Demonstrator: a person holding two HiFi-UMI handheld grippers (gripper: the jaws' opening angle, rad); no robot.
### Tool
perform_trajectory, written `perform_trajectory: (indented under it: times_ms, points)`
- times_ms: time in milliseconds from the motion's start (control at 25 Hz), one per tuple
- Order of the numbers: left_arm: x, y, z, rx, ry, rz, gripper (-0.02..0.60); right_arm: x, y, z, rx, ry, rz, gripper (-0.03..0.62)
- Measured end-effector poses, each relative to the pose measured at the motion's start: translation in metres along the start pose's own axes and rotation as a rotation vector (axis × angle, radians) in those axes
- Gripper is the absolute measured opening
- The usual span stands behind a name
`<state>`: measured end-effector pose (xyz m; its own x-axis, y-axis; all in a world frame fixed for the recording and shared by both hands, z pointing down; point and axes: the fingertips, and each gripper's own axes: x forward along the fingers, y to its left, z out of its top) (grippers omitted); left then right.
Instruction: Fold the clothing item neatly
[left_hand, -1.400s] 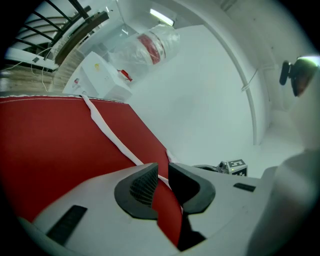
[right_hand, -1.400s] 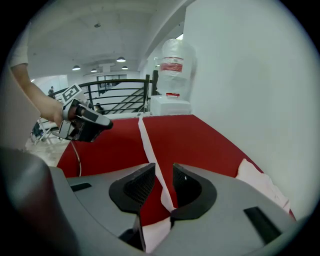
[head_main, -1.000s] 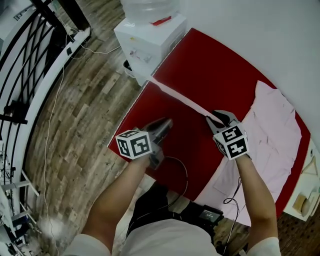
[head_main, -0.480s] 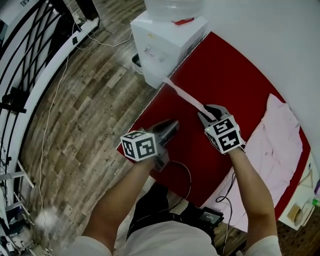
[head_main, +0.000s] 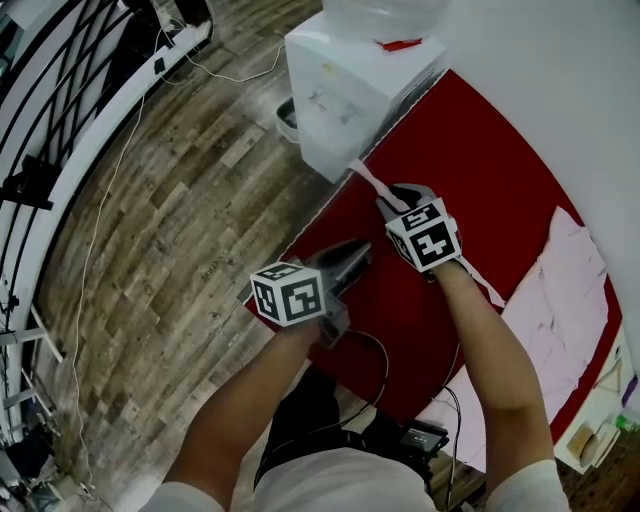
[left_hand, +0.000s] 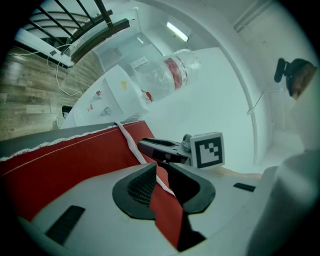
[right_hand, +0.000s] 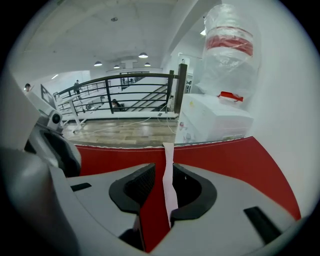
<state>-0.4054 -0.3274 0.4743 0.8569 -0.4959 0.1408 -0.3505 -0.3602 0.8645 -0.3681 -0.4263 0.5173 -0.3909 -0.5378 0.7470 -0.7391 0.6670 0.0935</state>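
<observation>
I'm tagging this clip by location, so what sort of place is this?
Probably an open office or lab hall: a bottled water dispenser, a long black railing, and wood-plank flooring.

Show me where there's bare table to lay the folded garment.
Free: the red cloth between the wall, the strap and the pink garment. Crowded: the edge by the water dispenser, where the right gripper straddles the strap and the left gripper hovers.

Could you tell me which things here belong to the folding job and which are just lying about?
Job: pink garment; pink strip; right gripper; left gripper; red table.
Lying about: water dispenser; railing.
</observation>
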Motion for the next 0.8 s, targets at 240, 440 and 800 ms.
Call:
perform_trajectory:
  times_ms: [240,440,800]
  points:
    - [-0.007,0.002,0.004,-0.021,-0.012,-0.014,0.063,0.039,-0.014,-0.002,0.017,0.076,-0.015,0.112]
    - [-0.014,0.007,0.005,-0.052,-0.025,-0.01,0.063,0.037,-0.004,-0.005,0.01,0.093,0.01,0.052]
    - [-0.01,0.022,0.023,-0.206,-0.121,-0.028,0.113,-0.017,0.051,-0.01,-0.105,-0.004,0.055,0.04]
